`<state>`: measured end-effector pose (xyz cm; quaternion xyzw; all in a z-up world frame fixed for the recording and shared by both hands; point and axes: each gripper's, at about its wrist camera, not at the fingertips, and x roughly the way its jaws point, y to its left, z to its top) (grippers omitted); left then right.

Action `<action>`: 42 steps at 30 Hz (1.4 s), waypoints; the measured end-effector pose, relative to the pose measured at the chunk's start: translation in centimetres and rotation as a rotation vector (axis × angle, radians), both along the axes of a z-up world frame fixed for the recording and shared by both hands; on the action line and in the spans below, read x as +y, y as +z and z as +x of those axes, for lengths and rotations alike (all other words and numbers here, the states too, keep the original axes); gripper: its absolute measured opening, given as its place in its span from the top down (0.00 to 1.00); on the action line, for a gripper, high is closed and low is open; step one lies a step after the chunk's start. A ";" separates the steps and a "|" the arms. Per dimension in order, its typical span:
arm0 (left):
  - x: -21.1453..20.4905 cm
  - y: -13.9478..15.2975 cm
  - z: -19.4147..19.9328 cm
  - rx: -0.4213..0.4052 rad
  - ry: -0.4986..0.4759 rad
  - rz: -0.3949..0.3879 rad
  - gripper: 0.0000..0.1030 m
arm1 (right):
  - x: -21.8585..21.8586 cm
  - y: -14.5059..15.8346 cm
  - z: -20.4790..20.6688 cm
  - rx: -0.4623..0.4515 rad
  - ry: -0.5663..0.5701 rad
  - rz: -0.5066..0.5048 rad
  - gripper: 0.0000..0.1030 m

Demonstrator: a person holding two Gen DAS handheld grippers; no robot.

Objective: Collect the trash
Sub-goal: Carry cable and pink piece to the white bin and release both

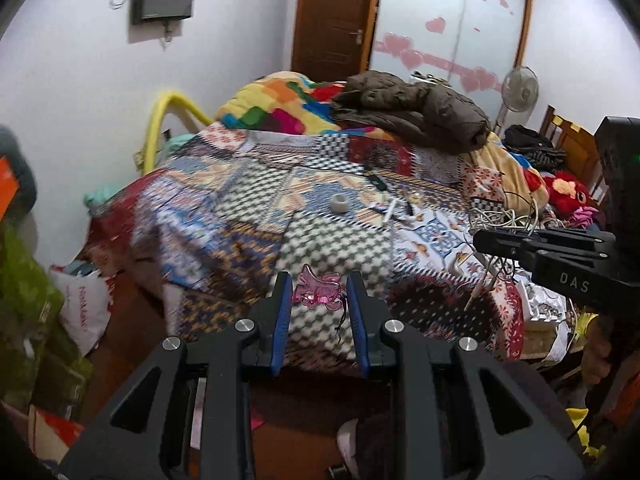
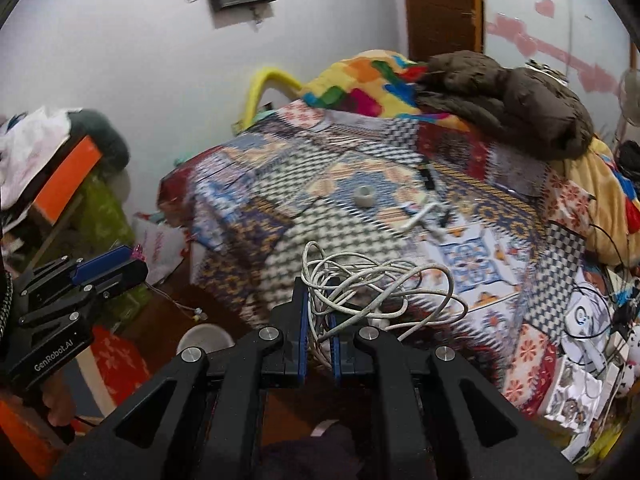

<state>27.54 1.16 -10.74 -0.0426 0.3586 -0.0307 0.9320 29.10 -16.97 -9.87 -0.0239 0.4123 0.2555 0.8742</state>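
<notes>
You are mid-collection, with both hands loaded and more still lying on the bed. Your left hand-held gripper (image 1: 318,300) has its blue pads closed on a small pink translucent plastic piece (image 1: 316,289) with a thin dark string hanging from it; the item sits between the jaws, lifted clear of the bed. Your right hand-held gripper (image 2: 318,320) is clamped tight on a tangled bundle of white cable (image 2: 372,288), whose loops spill up and to the right of the fingers.

Neither piece has been dropped anywhere yet, and no bin or trash bag can be picked out for certain in either view, so I judge that the deposit step is still ahead.

On the patchwork-patterned bedspread (image 1: 224,216) several bits remain: a small grey ring-shaped roll (image 1: 339,203) near the middle, a white stick-like item (image 1: 389,211) just to its right with a few dark scraps beside it, and a small black flat object (image 1: 378,181) further back. Whether all of these count as trash I cannot tell. The brown padded jacket (image 1: 416,108) and the bright multicoloured blanket (image 1: 280,100) at the far end look like belongings, not rubbish.

So: two items in hand, none visibly binned, at least a handful left on the bed.
</notes>
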 end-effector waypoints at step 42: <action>21.6 -17.4 -9.7 0.428 0.502 -0.105 0.74 | 30.7 -14.1 -4.4 0.351 0.598 -0.230 0.89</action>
